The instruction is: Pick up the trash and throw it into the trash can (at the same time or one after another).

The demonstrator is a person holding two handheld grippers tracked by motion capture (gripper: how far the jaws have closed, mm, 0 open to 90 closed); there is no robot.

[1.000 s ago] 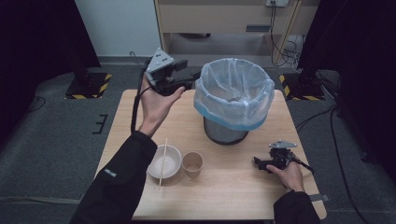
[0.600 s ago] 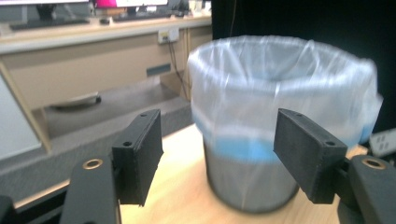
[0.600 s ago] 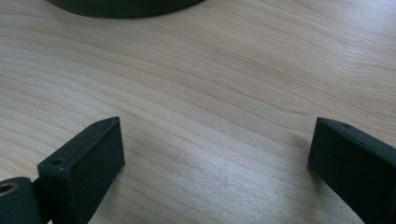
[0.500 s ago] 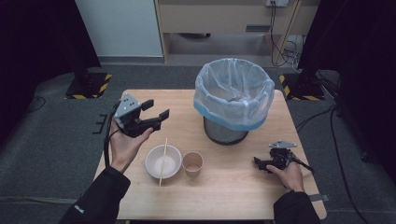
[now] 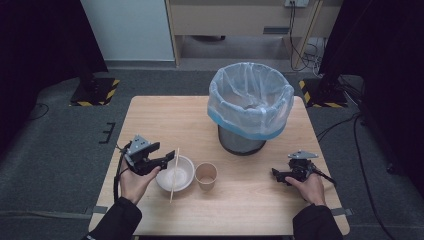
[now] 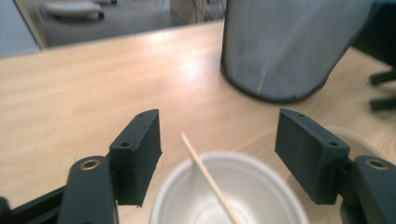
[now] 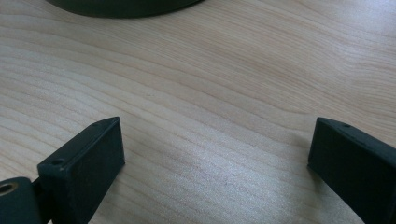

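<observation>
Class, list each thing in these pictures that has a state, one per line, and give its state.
Left gripper: open, at the bowl's rim.
Right gripper: open, nothing between its fingers.
White bowl: upright, a wooden stick lying across it.
Paper cup: upright, looks empty.
Bin: upright, lined with a bag.

white bowl (image 5: 175, 174), tan cup (image 5: 206, 175), black mesh bin (image 5: 241, 142)

We see a lab-type recording room: wooden surface (image 5: 165, 115) on grey carpet (image 5: 60, 150), black curtains (image 5: 40, 40) at both sides, stand bases with hazard-stripe tape (image 5: 95, 92), loose cables (image 5: 305, 45) by a back cabinet (image 5: 240, 17). Looks staged, not a home.
</observation>
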